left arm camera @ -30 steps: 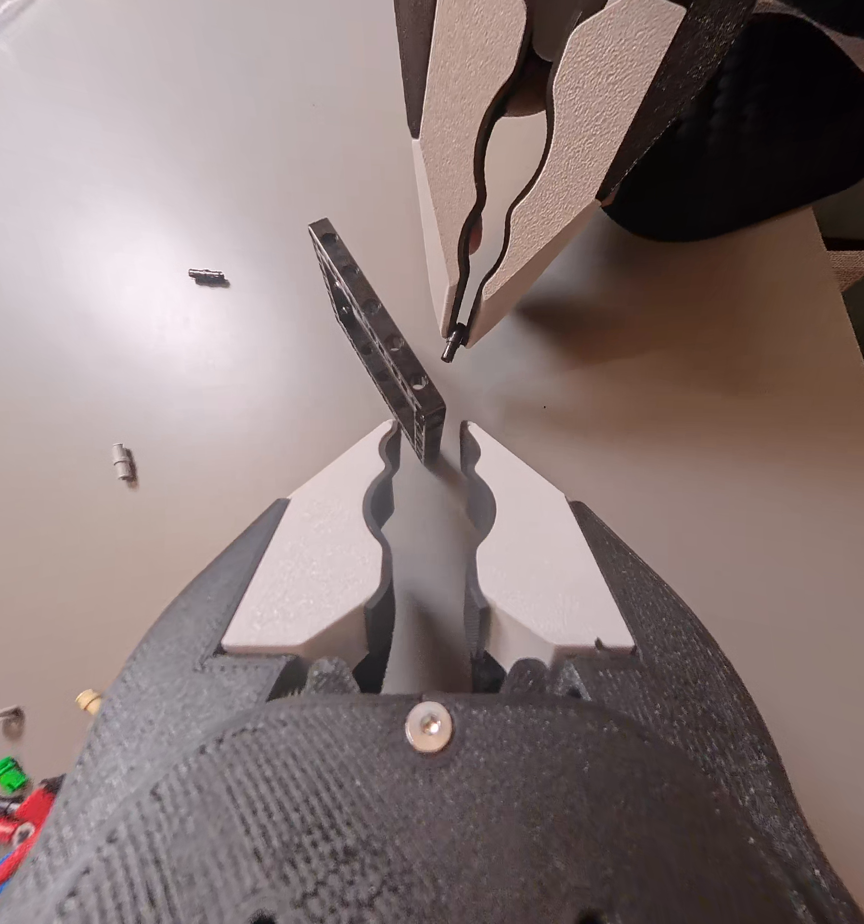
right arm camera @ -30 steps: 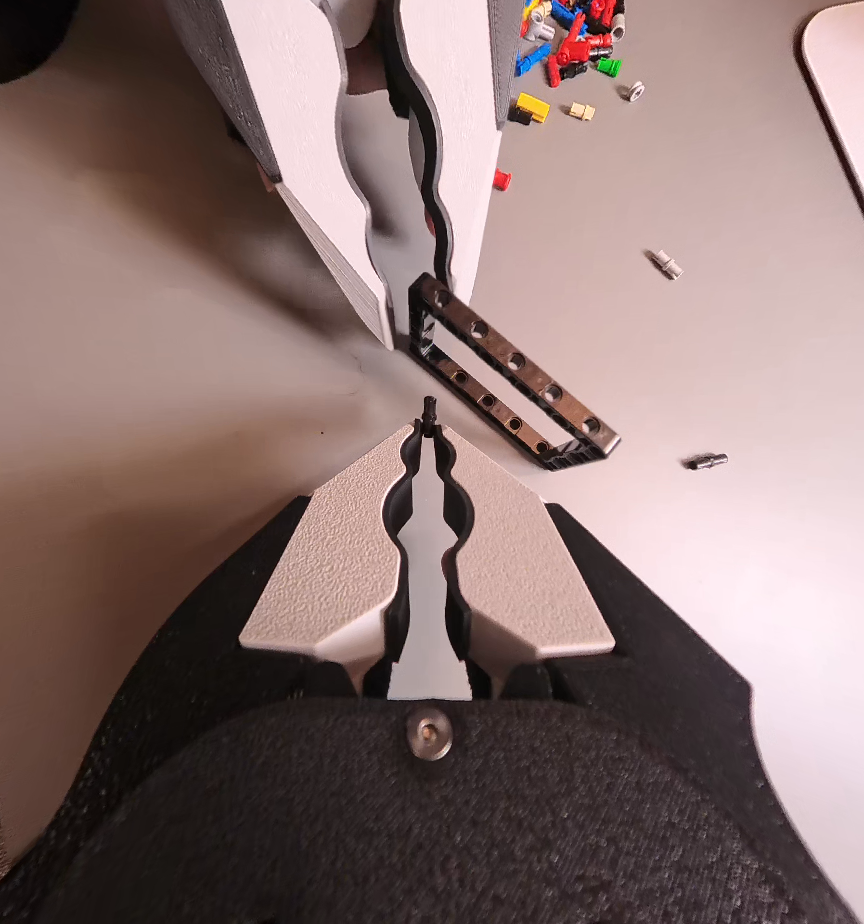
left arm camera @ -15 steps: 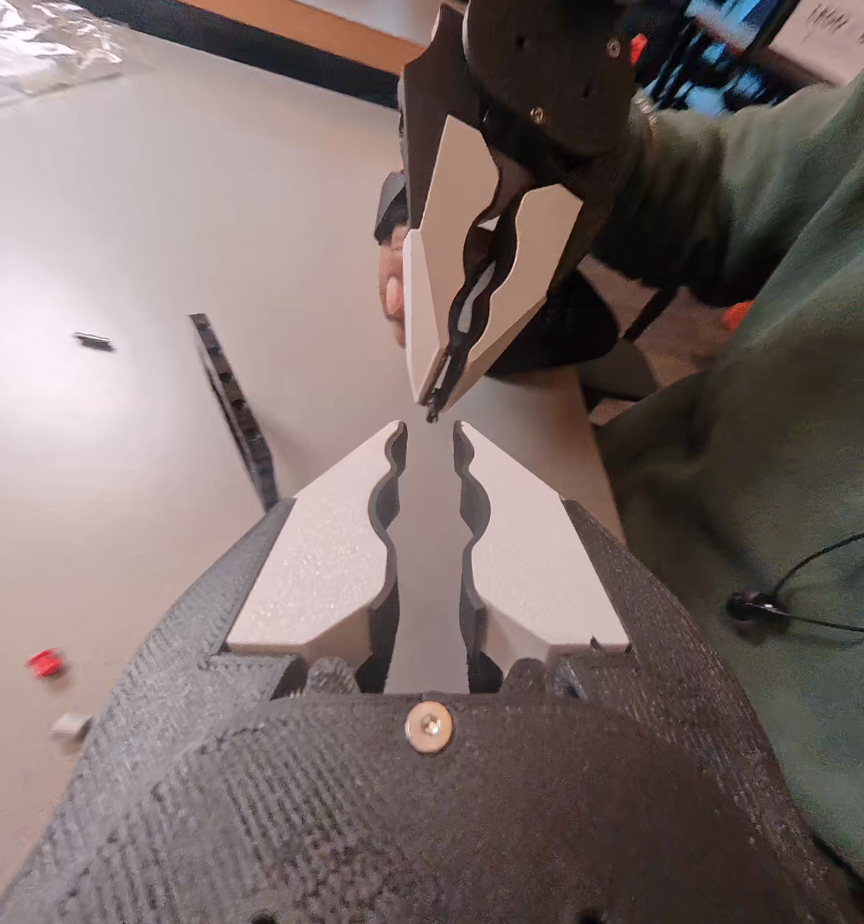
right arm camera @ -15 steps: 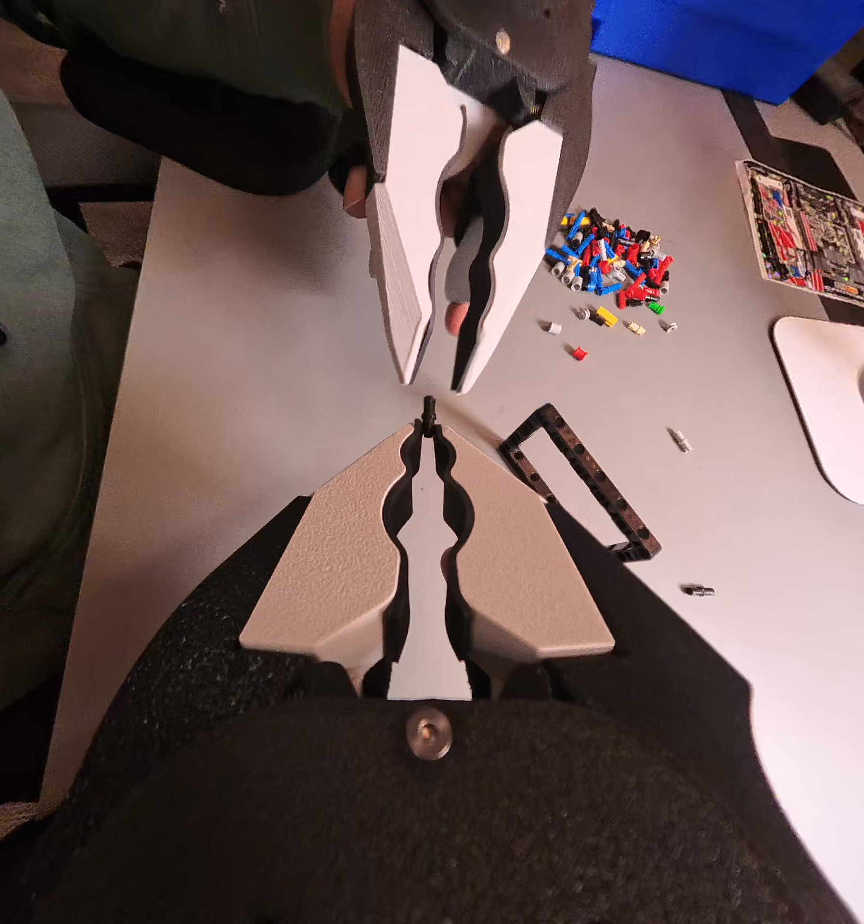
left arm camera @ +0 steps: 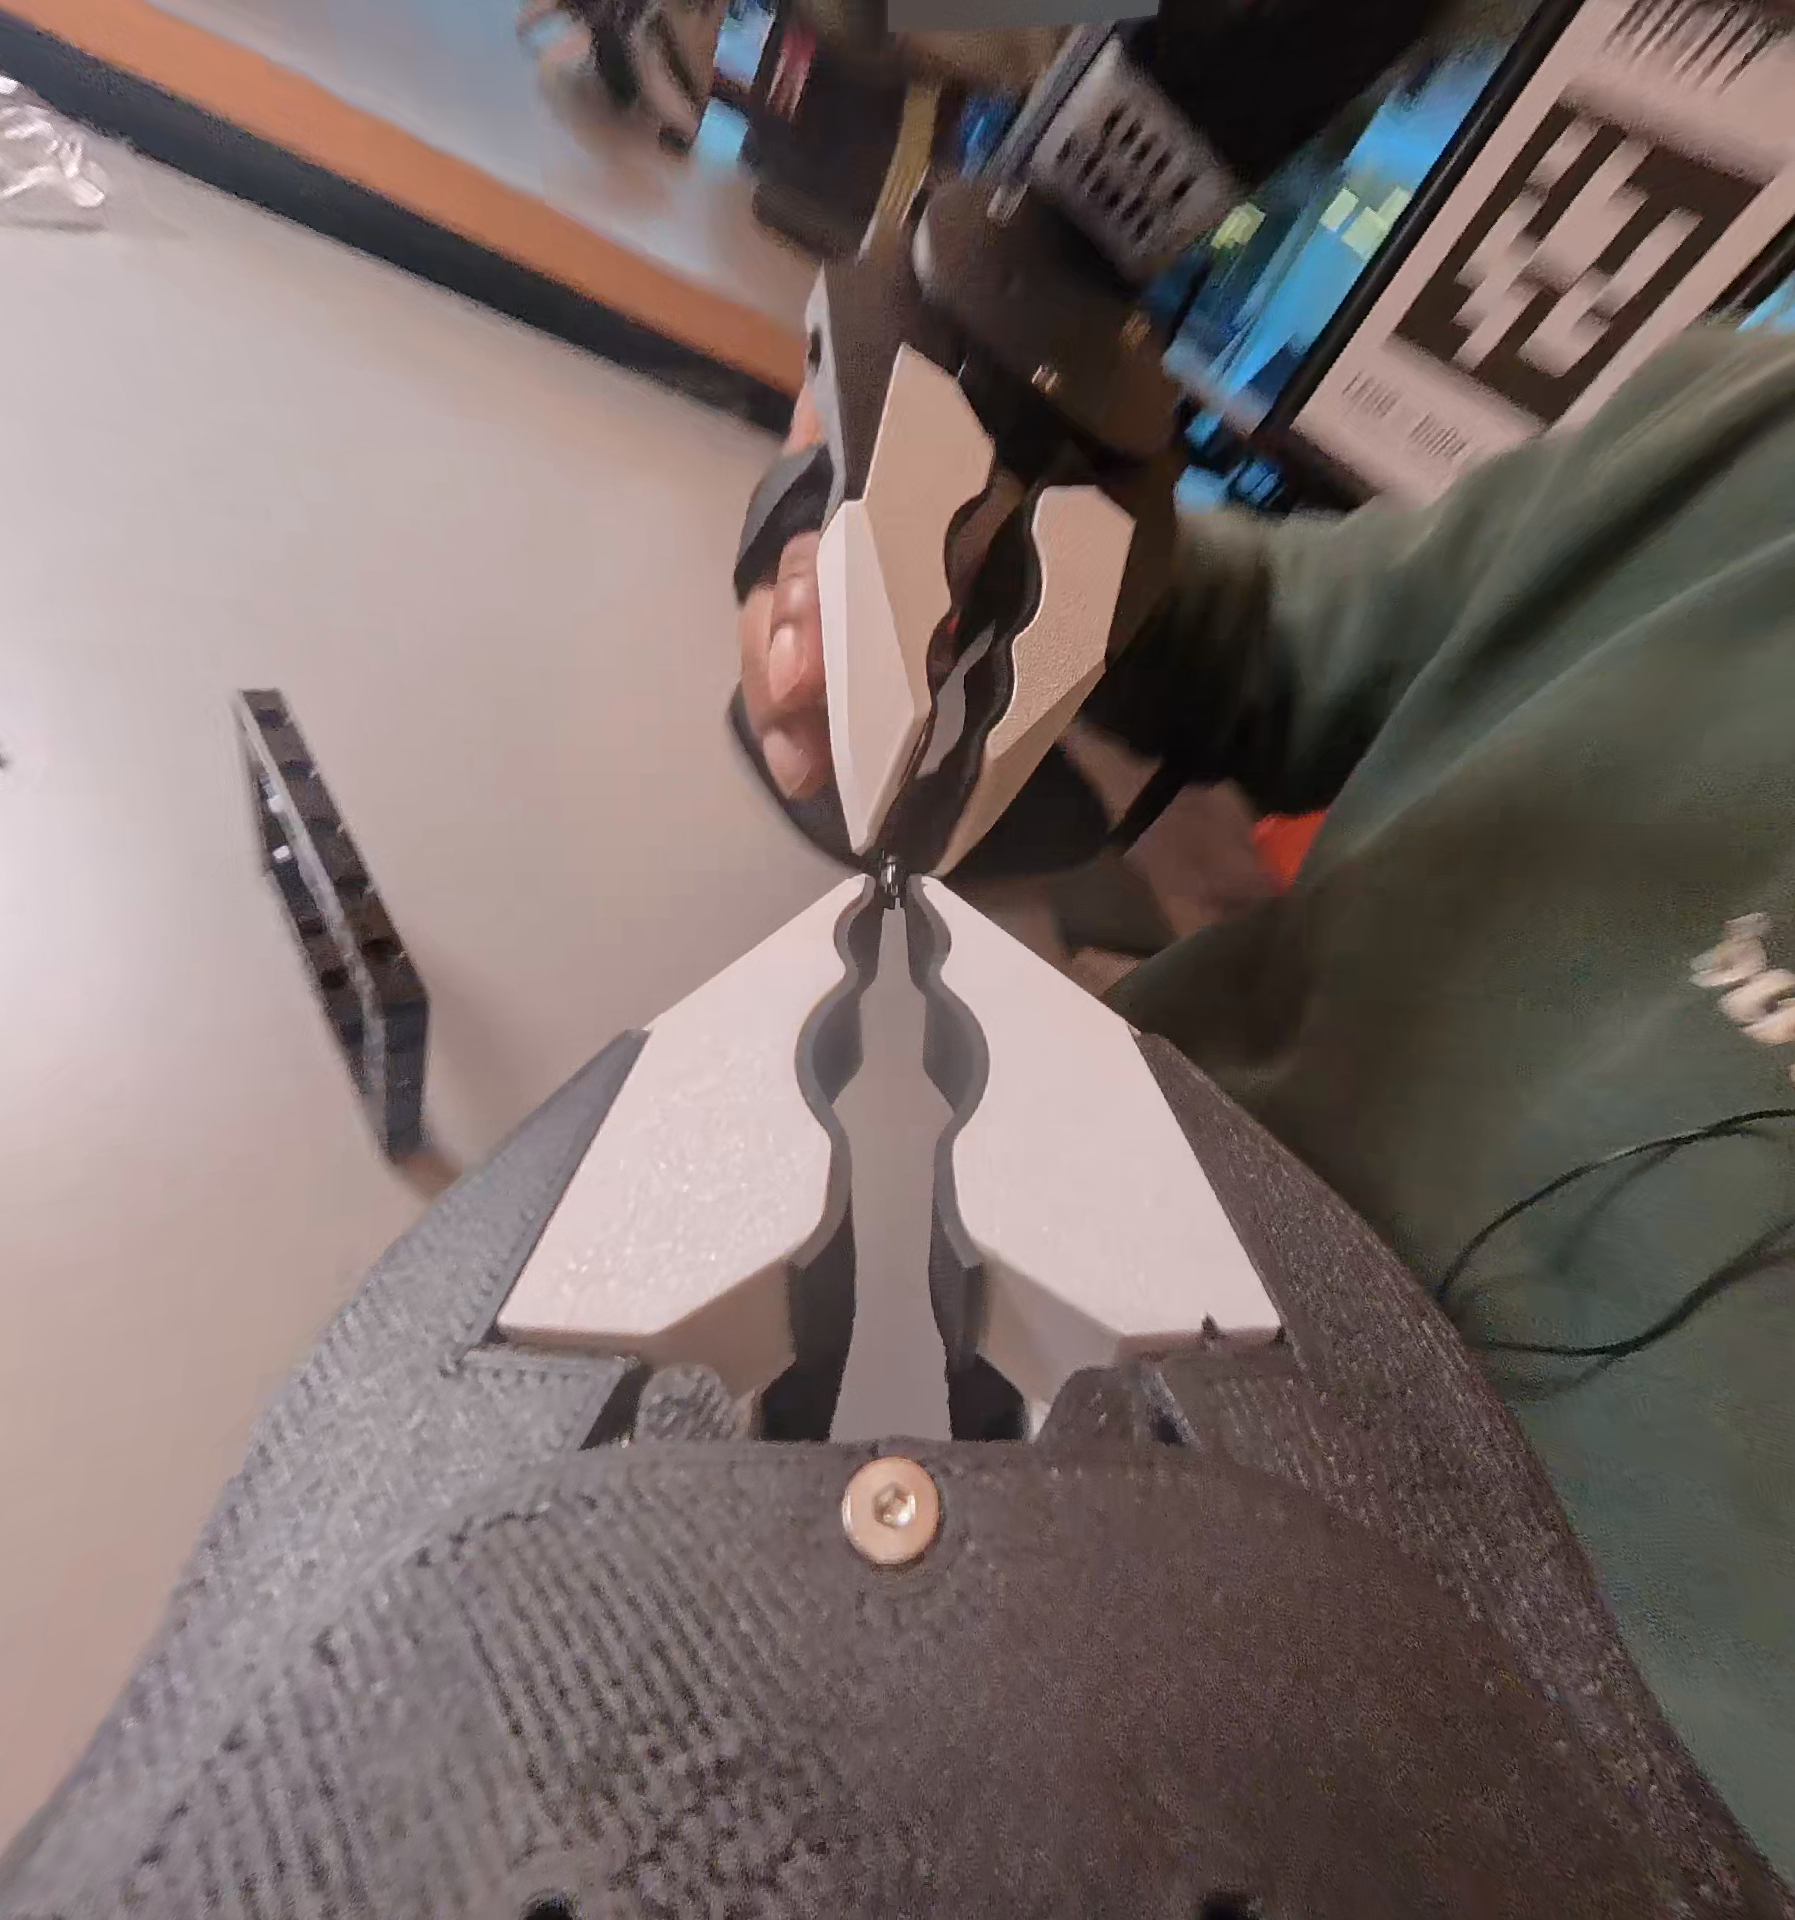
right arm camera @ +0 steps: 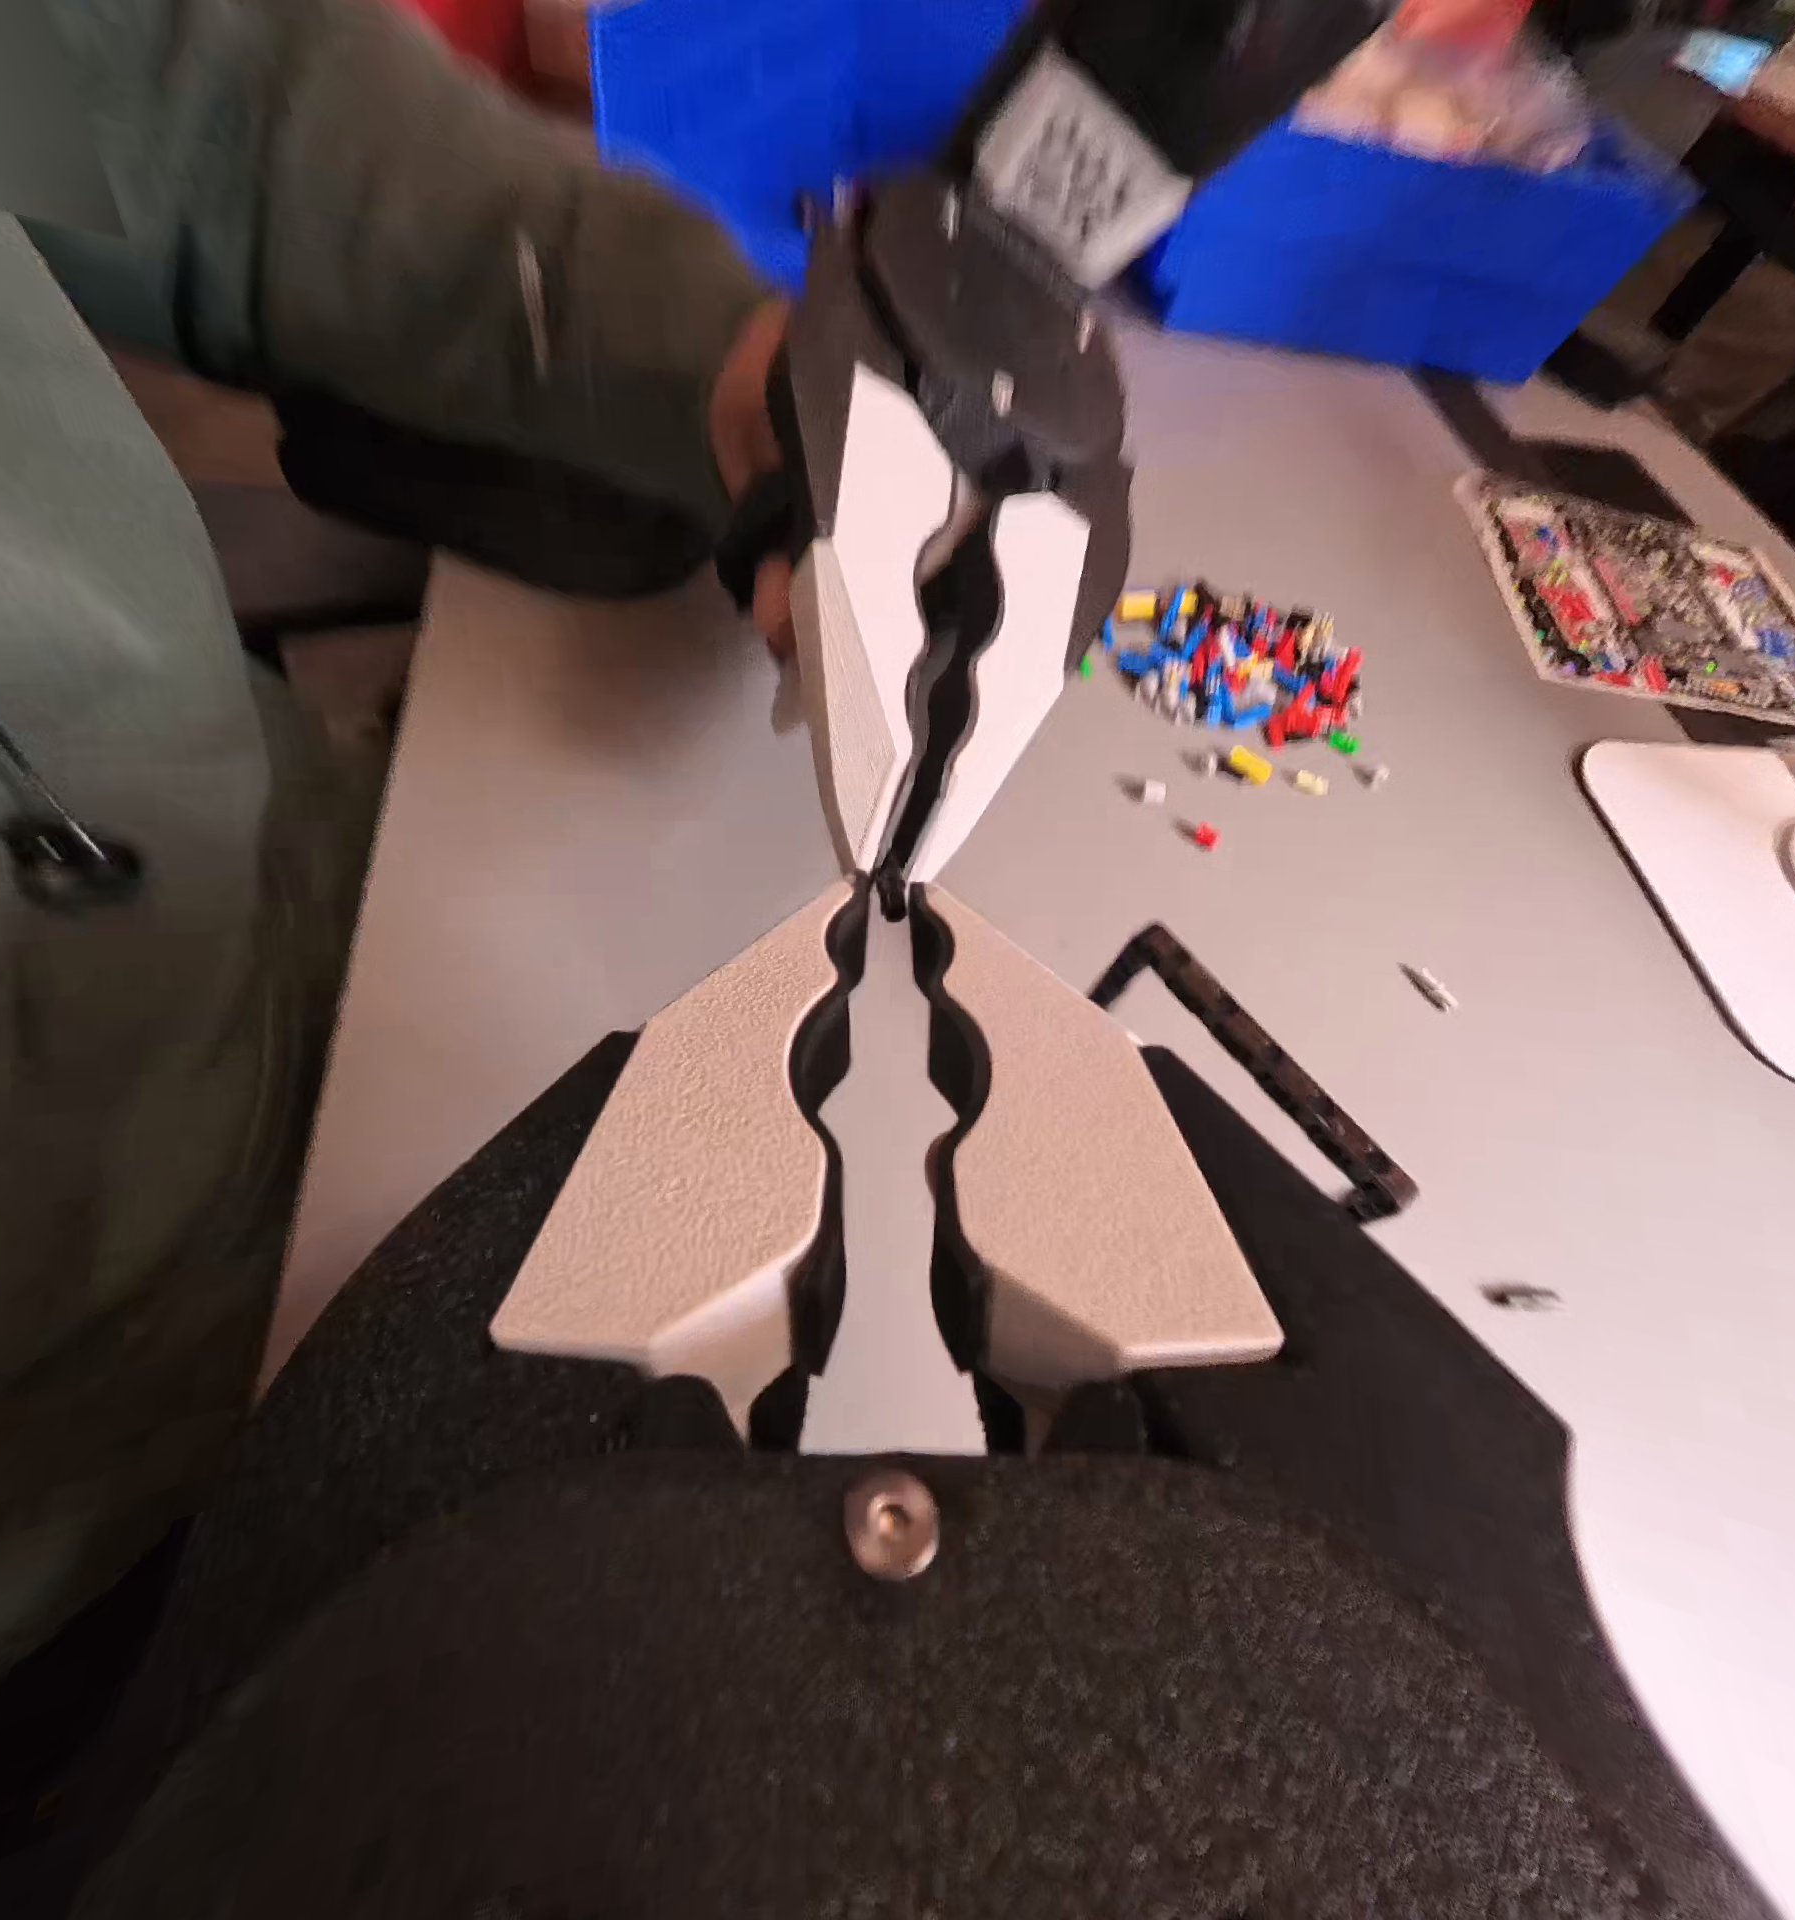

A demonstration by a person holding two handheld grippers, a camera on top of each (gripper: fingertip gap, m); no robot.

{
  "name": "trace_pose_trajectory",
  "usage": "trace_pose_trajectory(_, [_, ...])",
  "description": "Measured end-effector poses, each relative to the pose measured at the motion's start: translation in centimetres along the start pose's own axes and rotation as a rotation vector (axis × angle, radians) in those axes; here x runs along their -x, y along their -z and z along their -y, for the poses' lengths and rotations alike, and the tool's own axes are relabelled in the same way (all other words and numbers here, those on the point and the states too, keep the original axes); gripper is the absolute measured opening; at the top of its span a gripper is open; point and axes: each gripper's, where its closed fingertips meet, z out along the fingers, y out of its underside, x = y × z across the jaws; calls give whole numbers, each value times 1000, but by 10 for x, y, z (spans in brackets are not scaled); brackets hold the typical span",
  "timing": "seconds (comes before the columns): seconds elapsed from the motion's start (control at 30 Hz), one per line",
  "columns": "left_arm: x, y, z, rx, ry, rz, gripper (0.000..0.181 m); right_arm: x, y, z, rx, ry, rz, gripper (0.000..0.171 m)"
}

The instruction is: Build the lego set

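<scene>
Both grippers have met tip-to-tip, blurring the tiny black pin (right arm camera: 889, 900).

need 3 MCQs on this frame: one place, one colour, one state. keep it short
1. Where is the black frame?
A. In the left tool
B. On the booklet
C. Flat on the table

2. What colour is the bin behind the table?
A. Red
B. Blue
C. Yellow

3. How do the two tools stand?
A. Tip to tip in the air, both closed on one black pin
B. Far apart, both wide open
C. Both resting on the table

Answers:
1 C: the frame lies on the tabletop beside the right tool, with nothing gripping it.
2 B: the bin is plainly blue in the right wrist view.
3 A: both views show the fingertips meeting at the pin above the table.
</scene>
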Motion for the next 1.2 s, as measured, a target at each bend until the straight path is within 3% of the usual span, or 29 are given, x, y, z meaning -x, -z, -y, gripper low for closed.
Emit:
trace_pose_trajectory(0.03, [-5,2,6,-57,35,-51,2,1,4,10,-90,-51,8,9])
trace_pose_trajectory(0.17, [-17,13,30,-271,151,-219,2,0,17,31,-348,-206,-9,15])
trace_pose_trajectory(0.33, [-20,15,38,-342,199,-280,2,-6,26,41,-490,-309,-54,13])
trace_pose_trajectory(0.77, [-23,12,35,-329,184,-284,2,-2,18,39,-475,-307,-32,2])
trace_pose_trajectory(1.2, [-24,12,35,-331,186,-294,2,-2,19,43,-488,-311,-21,3])
